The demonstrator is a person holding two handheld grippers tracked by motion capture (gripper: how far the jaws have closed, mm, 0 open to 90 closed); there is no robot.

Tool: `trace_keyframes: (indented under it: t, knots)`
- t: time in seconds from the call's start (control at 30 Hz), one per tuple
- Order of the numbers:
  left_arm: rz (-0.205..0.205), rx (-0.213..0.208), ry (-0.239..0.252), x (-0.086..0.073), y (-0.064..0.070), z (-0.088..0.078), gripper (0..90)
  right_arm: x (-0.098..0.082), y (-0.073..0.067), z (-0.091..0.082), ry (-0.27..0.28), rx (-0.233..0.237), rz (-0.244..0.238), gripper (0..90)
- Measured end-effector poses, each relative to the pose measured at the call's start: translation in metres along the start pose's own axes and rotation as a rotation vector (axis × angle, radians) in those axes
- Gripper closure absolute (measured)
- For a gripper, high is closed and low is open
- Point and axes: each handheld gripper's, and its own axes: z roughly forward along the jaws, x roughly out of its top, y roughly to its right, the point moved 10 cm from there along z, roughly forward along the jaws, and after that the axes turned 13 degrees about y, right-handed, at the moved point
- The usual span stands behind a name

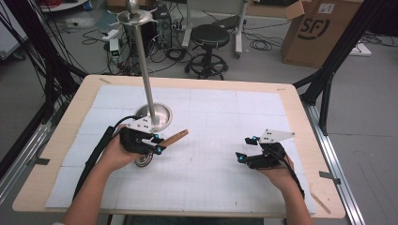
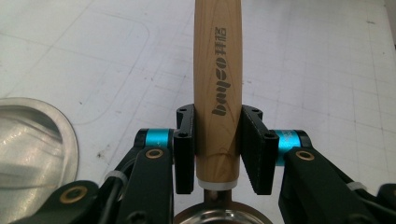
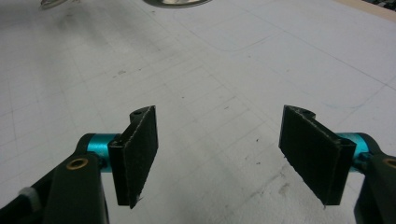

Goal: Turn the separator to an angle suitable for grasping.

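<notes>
- The left tool is clamped on the wooden handle of a small metal strainer; in the left gripper view both black pads press the handle's sides just above its white collar.
- The handle juts from the jaws toward 2 o'clock in the high view, and the strainer's round metal end sits under the left hand, at about 6 o'clock from the stand's base.
- The right tool is wide open and holds nothing; bare gridded mat lies between its pads.
- A metal stand with a round base rises at 12 o'clock from the left tool, very close to it.
- The two tools are well apart on the table.
</notes>
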Motion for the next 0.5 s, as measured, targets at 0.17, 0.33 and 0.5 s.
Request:
trace_keyframes:
  t: [0.17,0.33,0.5]
  knots:
    - [0.004,-0.016,0.030,0.008,0.005,0.000,68.4,0.001,0.000,0.000,0.009,0.002,0.000,27.1]
    - [0.014,-0.034,0.058,0.016,0.010,0.001,68.4,0.005,-0.001,-0.001,0.023,0.005,0.001,27.1]
    - [0.015,-0.047,0.091,0.023,0.014,0.001,68.4,0.006,-0.002,-0.001,0.028,0.009,-0.002,27.1]
